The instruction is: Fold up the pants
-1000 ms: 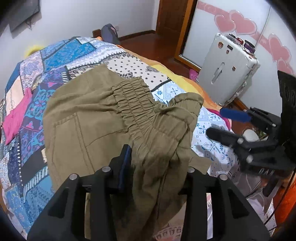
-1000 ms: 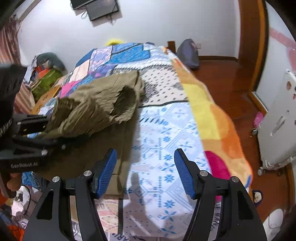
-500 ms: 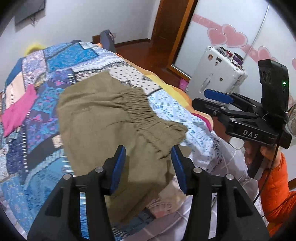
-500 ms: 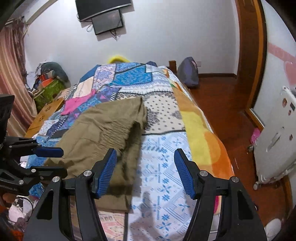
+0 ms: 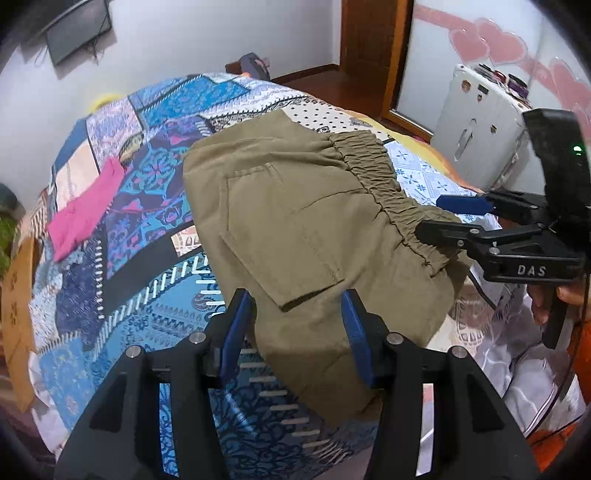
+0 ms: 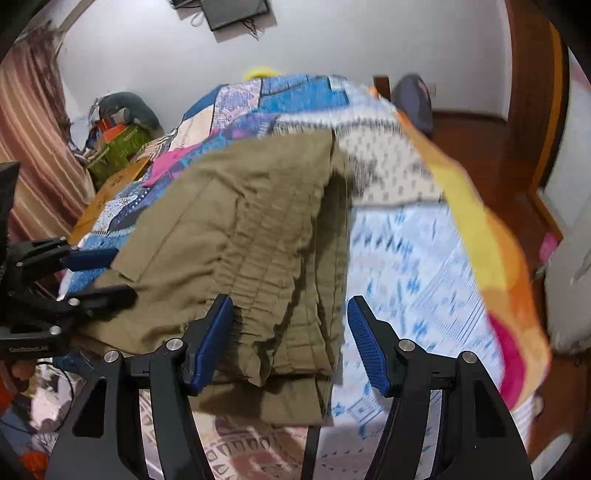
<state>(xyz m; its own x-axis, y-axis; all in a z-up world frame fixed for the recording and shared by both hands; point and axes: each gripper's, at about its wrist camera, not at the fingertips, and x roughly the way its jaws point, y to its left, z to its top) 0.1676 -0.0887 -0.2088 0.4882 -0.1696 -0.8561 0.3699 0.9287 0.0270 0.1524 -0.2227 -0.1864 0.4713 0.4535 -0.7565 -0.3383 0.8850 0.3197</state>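
The olive-green pants (image 5: pixel 295 206) lie folded on the patchwork bedspread (image 5: pixel 147 258), with the gathered waistband (image 5: pixel 376 184) at the right and a back pocket facing up. They also show in the right wrist view (image 6: pixel 240 229). My left gripper (image 5: pixel 297 325) is open and hovers over the near edge of the pants. My right gripper (image 6: pixel 290 332) is open over the waistband corner at the bed's near end; it also shows in the left wrist view (image 5: pixel 439 218). The left gripper also shows at the left of the right wrist view (image 6: pixel 99 275).
A pink cloth (image 5: pixel 85 210) lies on the bed left of the pants. A white suitcase (image 5: pixel 484 136) stands on the wooden floor to the right, by a door. Boxes and clutter (image 6: pixel 118 140) sit beside the bed's far left. A wall screen (image 6: pixel 236 11) hangs behind.
One second ago my left gripper was shut on the pants, holding them up. It has let go and opened; the pants now lie flat. Both grippers have moved in low over the fabric.
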